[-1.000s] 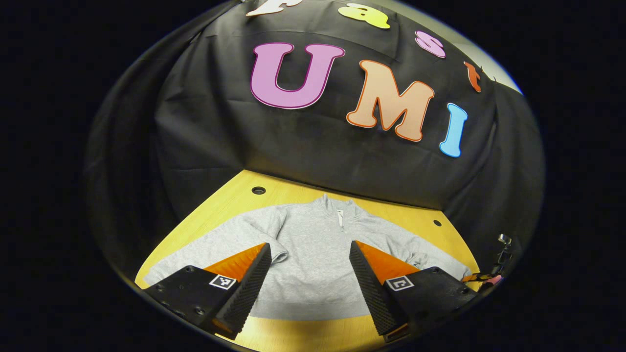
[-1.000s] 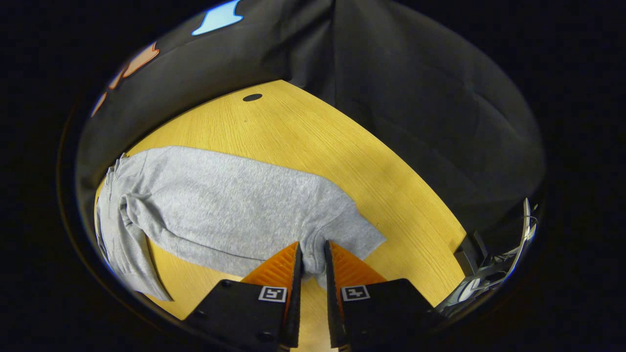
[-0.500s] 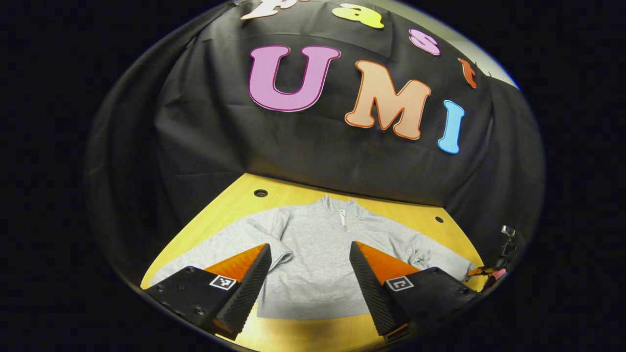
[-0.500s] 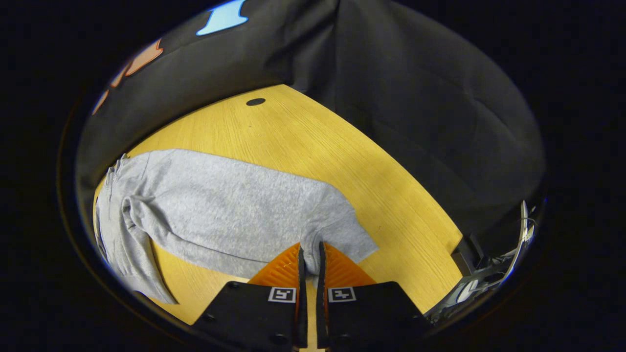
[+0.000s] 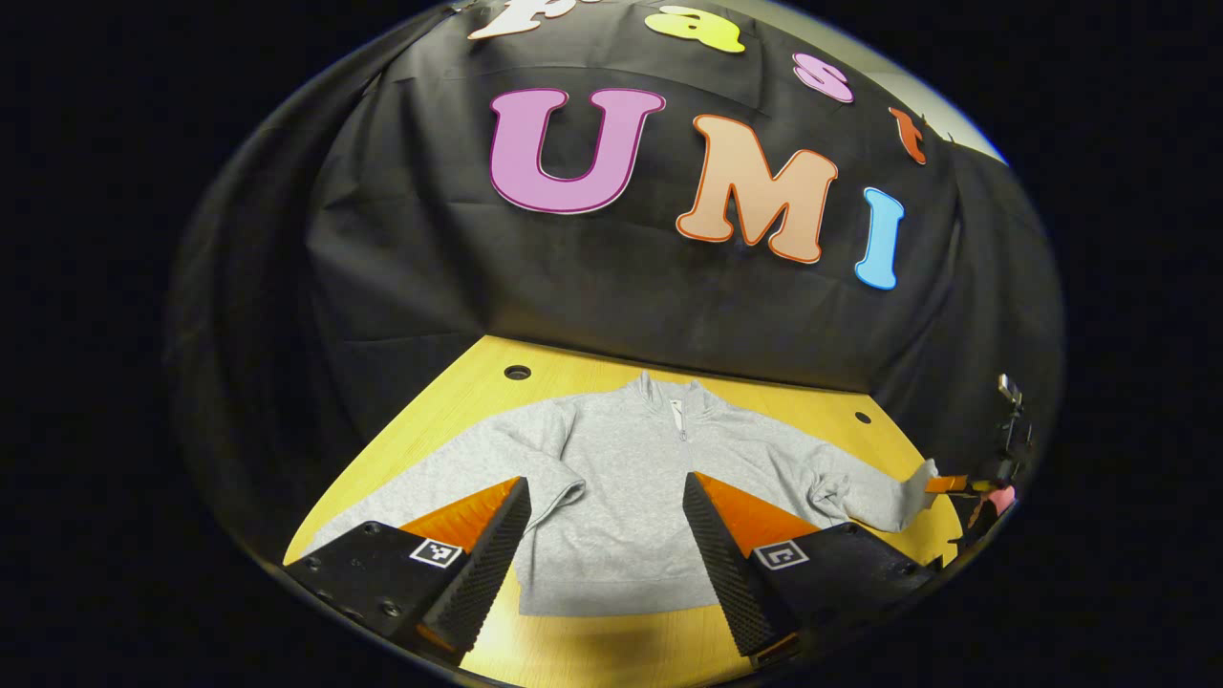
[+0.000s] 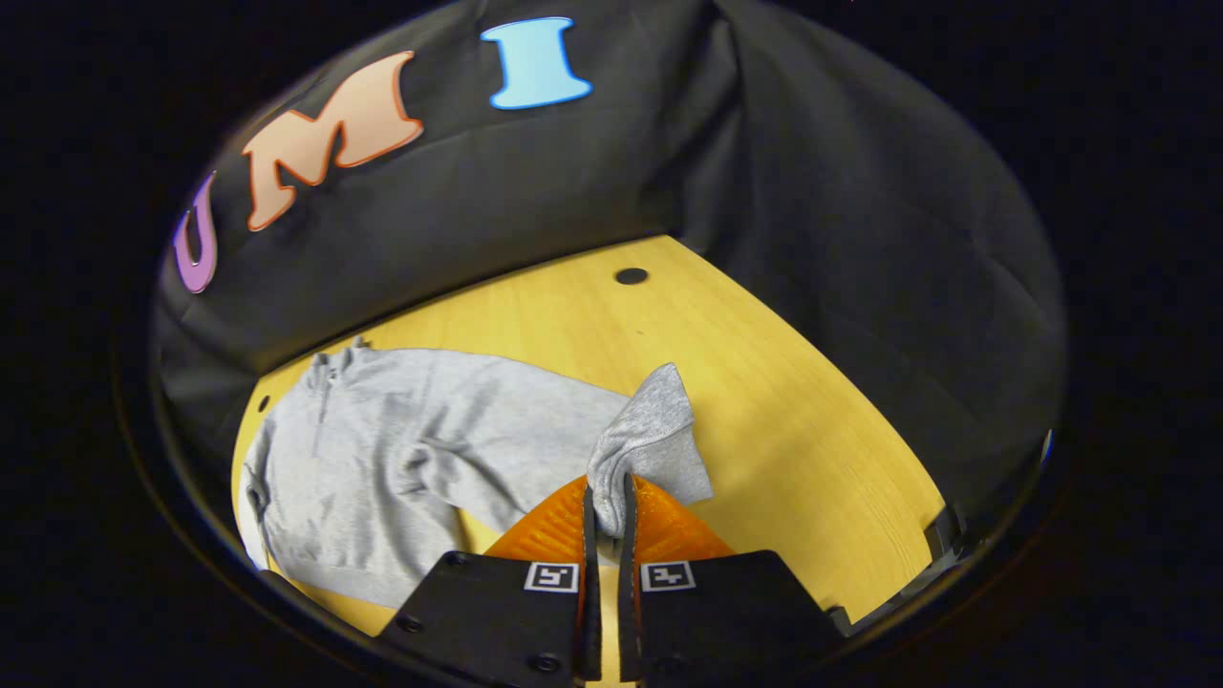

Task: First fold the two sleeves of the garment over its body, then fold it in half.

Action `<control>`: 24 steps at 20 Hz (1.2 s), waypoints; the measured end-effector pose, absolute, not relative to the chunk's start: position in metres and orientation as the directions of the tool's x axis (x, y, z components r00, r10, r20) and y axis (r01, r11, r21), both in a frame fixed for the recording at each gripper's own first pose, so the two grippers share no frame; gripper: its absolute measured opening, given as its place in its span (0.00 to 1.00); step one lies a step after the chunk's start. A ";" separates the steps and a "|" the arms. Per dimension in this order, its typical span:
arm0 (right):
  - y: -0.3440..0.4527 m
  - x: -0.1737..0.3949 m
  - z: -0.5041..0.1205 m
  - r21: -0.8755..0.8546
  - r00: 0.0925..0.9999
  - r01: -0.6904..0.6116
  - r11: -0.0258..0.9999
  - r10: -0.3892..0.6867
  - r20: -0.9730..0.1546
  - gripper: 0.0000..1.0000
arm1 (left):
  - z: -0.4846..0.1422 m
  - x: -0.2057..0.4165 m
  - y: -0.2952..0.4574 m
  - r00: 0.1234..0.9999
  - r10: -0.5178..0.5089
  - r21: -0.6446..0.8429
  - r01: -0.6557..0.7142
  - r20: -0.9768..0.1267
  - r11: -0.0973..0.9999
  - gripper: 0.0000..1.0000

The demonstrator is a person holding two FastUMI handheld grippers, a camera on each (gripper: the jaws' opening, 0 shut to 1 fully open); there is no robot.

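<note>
The right gripper (image 6: 604, 506) is clamped on the cuff of the grey sweatshirt's sleeve (image 6: 650, 430), raised just ahead of it off the bench (image 6: 793, 411). The first sleeve fold looks underway; next it likely carries the cuff left onto the sweatshirt's body (image 6: 382, 449). The left gripper (image 5: 607, 516) hovers with jaws apart above the hem.

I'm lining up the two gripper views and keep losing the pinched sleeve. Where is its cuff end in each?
Left gripper view: the sleeve cuff is at the far right, lifted off the table by the right gripper.
Right gripper view: bottom centre, the cuff bunches above the closed fingers.
Shared landmark: the zip collar.
</note>
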State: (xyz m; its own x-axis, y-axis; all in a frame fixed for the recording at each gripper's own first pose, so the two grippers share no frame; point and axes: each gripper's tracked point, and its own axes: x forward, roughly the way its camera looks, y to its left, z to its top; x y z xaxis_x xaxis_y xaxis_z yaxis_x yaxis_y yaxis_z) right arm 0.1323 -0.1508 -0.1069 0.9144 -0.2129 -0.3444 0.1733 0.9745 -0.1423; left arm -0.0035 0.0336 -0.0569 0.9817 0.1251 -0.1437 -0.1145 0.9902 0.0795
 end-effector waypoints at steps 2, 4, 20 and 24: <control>-0.111 0.139 -0.100 -0.143 0.930 0.104 0.984 -0.147 -0.337 0.09 | -0.057 -0.009 0.040 0.981 0.133 0.070 -0.124 -0.141 0.990 0.94; -0.071 0.147 -0.094 -0.129 0.940 0.033 0.991 -0.075 -0.334 0.09 | -0.058 -0.014 0.046 0.980 0.143 0.063 -0.135 -0.141 0.989 0.94; 0.280 0.155 -0.143 0.061 0.744 -0.562 0.825 0.537 -0.398 0.09 | -0.081 -0.067 0.140 0.926 0.333 -0.022 -0.342 -0.178 0.940 0.95; 0.352 0.157 -0.188 0.076 0.671 -0.636 0.768 0.599 -0.438 0.09 | -0.097 -0.083 0.173 0.897 0.392 -0.040 -0.407 -0.203 0.912 0.95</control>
